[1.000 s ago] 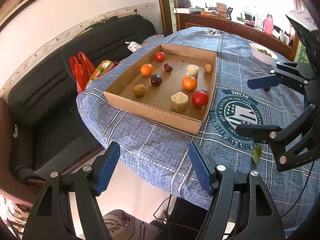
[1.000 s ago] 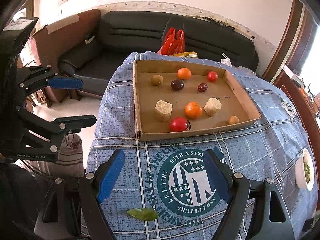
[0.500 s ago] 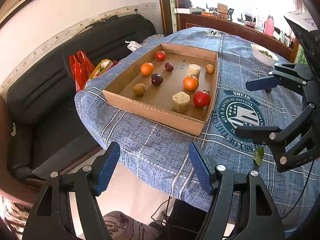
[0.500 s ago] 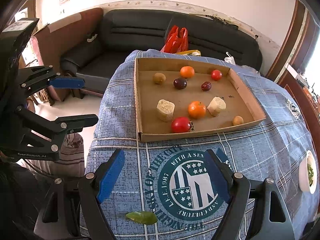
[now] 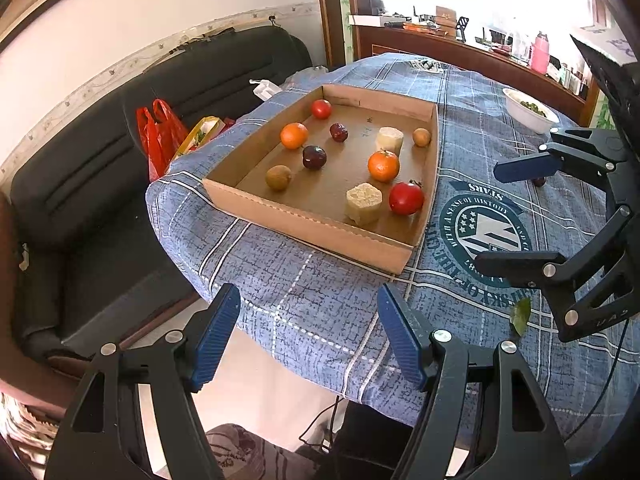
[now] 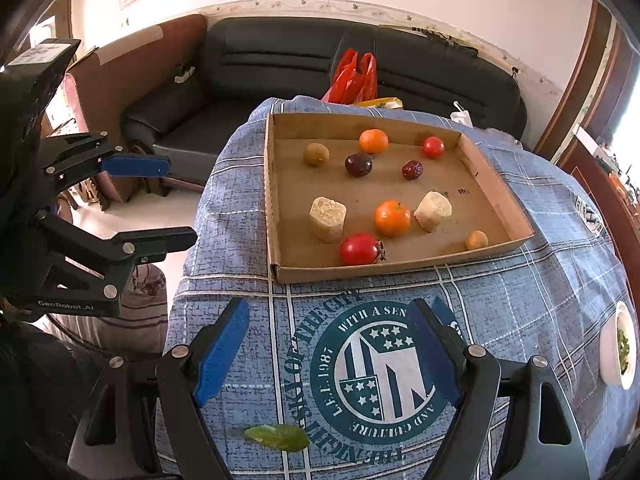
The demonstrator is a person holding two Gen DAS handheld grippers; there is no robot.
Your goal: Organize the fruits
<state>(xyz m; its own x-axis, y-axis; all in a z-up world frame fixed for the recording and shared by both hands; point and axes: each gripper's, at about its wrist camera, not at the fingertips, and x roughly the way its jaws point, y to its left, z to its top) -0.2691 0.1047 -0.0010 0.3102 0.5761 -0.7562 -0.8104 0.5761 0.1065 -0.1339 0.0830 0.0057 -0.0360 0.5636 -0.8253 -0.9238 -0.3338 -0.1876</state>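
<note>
Sofa [image 6: 320, 68]: black, behind the table, with a red plastic bag [image 6: 354, 76] leaning on it.
Table [image 6: 520, 320]: covered by a blue checked cloth with a round printed emblem [image 6: 380, 372]; it carries everything below.
Cardboard tray [image 6: 276, 200]: shallow, open-topped, lying flat near the table's sofa-side edge. Its long axis runs left to right in the right wrist view, with a long wall facing the right gripper. Low walls likely keep round fruit from rolling away.
Left gripper [image 5: 308, 336]: spread wide, holding nothing, hovering off the table's edge and aimed at the tray.
Right gripper [image 6: 332, 352]: also spread and empty, above the emblem, facing the tray — both seem poised within reach of the fruit.
White bowl [image 6: 618, 348]: off to the right, well apart from the tray, holding something green.
Pale cut chunks: two cream blocks, one [image 6: 328, 218] left of centre, one [image 6: 433, 211] right; what they are I cannot tell.
Fruit in the tray: scattered singly, none touching — two tomatoes [image 6: 360, 249] [image 6: 433, 147], two oranges [image 6: 392, 218] [image 6: 373, 141], a dark plum [image 6: 358, 165], a wrinkled red date [image 6: 412, 170], two small brown fruits [image 6: 316, 154] [image 6: 476, 240].
Sorting: like kinds lie apart, not grouped.
Green leaf [image 6: 278, 437]: loose on the cloth near the right gripper.
</note>
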